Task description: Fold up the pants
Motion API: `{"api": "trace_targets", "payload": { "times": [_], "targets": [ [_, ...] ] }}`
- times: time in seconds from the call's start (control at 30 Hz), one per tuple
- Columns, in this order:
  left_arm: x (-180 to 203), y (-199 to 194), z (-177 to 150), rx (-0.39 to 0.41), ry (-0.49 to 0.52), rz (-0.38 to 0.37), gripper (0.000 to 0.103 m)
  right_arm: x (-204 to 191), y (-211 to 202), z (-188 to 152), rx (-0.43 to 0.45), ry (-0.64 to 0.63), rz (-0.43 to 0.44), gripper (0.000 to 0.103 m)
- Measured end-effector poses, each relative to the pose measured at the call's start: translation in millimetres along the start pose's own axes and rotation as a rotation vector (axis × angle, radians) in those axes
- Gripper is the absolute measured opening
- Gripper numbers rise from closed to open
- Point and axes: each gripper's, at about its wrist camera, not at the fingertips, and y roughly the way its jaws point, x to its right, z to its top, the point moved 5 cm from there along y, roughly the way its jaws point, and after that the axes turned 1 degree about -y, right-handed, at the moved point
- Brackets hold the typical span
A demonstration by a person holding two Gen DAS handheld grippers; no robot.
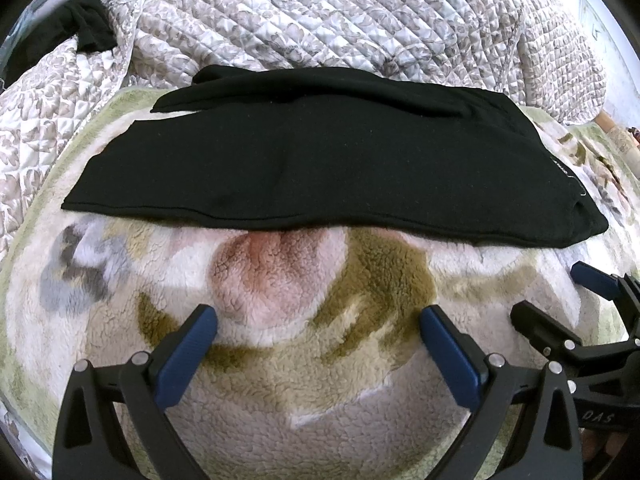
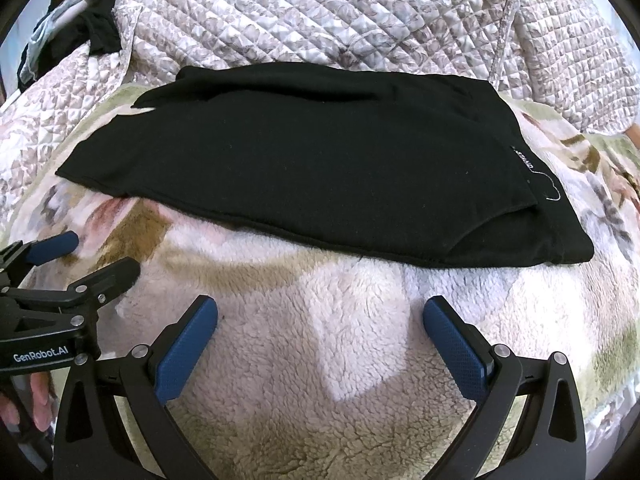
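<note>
Black knit cloth, soft and limp, is what the pants point(image 1: 320, 152) look to be made of: light, with no stiffness, likely to sag and drag over the fleece when lifted by one edge. The pile of the fleece blanket point(image 1: 320, 380) should cling a little, so the cloth will probably not slide freely. A sound hold, in my judgement, would be at the two corners of the near hemmed edge, one per hand-held gripper, pinching all layers together so the fold does not come apart.

The pants lie across the middle of both frames, already doubled into a long flat band that runs from left to right on the blanket. The near edge is a straight seam with a thin ridge. At the right end a second layer peeks out under the top one, and a small label with white letters and a loose white thread point(image 2: 552, 194) sit there. The far left end tapers to a narrow flap.

The left hand-held gripper point(image 1: 318, 332) hangs over bare fleece at the bottom of its frame, jaws spread wide, gripping nothing, short of the near edge. The right hand-held gripper point(image 2: 320, 320) is likewise spread and empty, also short of the pants.

Behind the pants a quilted cover point(image 1: 320, 12) rises, and some dark clothes point(image 1: 90, 24) lie in the upper left of the frame.
</note>
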Motion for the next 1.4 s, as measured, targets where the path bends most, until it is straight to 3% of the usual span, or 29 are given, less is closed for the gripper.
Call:
{"api": "trace_targets", "payload": {
  "times": [0.33, 0.47, 0.57, 0.7, 0.77, 0.97, 1.07, 1.13, 1.17, 1.23, 1.33, 1.4],
  "targets": [
    [-1.8, -4.4, 6.2, 0.023, -0.011, -0.010, 0.103, 13.1, -7.8, 6.1, 0.020, 0.028, -0.008, 0.103],
    [-23.6, -5.0, 18.0, 0.027, -0.085, -0.042, 0.103, 29.0, -8.3, 10.8, 0.020, 0.075, 0.010, 0.103],
    [-62.7, -7.0, 30.2, 0.045, -0.206, -0.068, 0.103, 54.9, -6.5, 11.6, 0.012, 0.178, 0.031, 0.103],
    [-122.7, 8.0, 38.4, 0.033, -0.411, -0.128, 0.101, 96.1, -6.4, 10.7, 0.028, 0.403, 0.132, 0.103],
    [-130.5, 11.1, 45.6, 0.047, -0.457, -0.174, 0.101, 110.9, -3.9, 13.5, 0.040, 0.470, 0.135, 0.103],
    [-154.8, 25.3, 67.0, 0.108, -0.573, -0.176, 0.098, 151.3, 12.0, 30.1, 0.108, 0.683, 0.211, 0.100],
    [-162.8, 31.8, 74.2, 0.140, -0.548, -0.115, 0.079, 164.4, 17.5, 35.9, 0.138, 0.742, 0.210, 0.085],
    [-171.8, 35.9, 77.6, 0.148, -0.557, -0.094, 0.063, 169.9, 18.8, 36.4, 0.145, 0.761, 0.181, 0.054],
    [-175.9, 36.8, 79.1, 0.151, -0.568, -0.090, 0.061, 173.7, 20.3, 34.7, 0.143, 0.780, 0.172, 0.049],
    [-183.2, 37.4, 79.9, 0.155, -0.583, -0.074, 0.040, 181.6, 21.8, 30.9, 0.144, 0.816, 0.164, 0.031],
    [-195.2, 42.4, 76.5, 0.145, -0.621, -0.049, 0.010, 187.9, 19.4, 27.5, 0.148, 0.830, 0.160, 0.017],
    [-198.5, 43.3, 75.7, 0.138, -0.630, -0.050, 0.006, 188.9, 17.5, 27.2, 0.154, 0.824, 0.165, 0.013]
  ]
}}
